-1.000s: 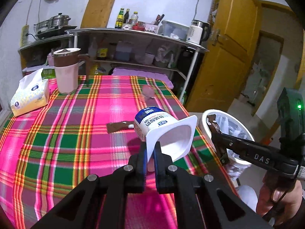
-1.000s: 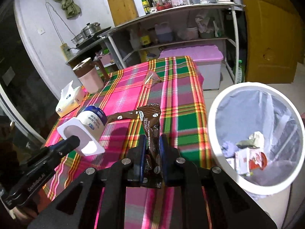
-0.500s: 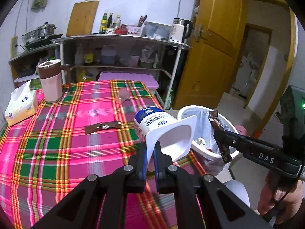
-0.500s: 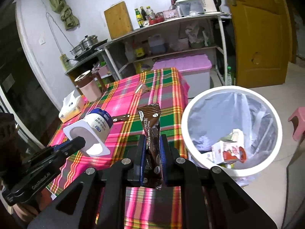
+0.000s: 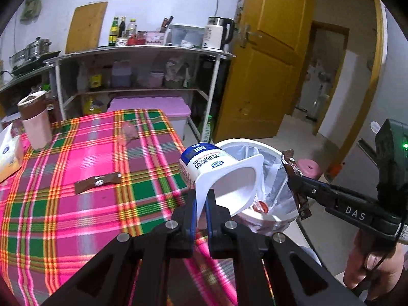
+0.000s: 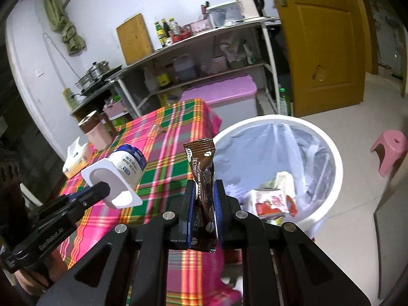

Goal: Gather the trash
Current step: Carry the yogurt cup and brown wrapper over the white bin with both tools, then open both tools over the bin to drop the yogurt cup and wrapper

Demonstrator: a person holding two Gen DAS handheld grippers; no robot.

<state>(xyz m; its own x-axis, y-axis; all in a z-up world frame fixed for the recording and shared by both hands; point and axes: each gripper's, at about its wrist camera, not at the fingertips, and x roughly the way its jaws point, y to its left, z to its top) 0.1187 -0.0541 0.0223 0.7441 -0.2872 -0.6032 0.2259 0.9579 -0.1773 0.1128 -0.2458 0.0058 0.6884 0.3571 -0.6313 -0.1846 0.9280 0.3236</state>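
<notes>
My left gripper is shut on the rim of an empty white yogurt cup with a blue label, held over the table's right edge beside the bin. In the right wrist view the same cup hangs at the left in the left gripper. My right gripper is shut on a brown coffee sachet, upright between its pads, just left of the white trash bin. The bin has a clear liner and holds several wrappers. The right gripper with the sachet reaches over the bin.
A torn brown wrapper strip and a crumpled clear wrapper lie on the plaid tablecloth. A pink jug and a tissue pack stand at the far left. A pink stool sits on the floor right of the bin.
Both grippers have moved right, off the table toward the bin, each keeping its grip. The bin now lies right behind the cup and the sachet.
</notes>
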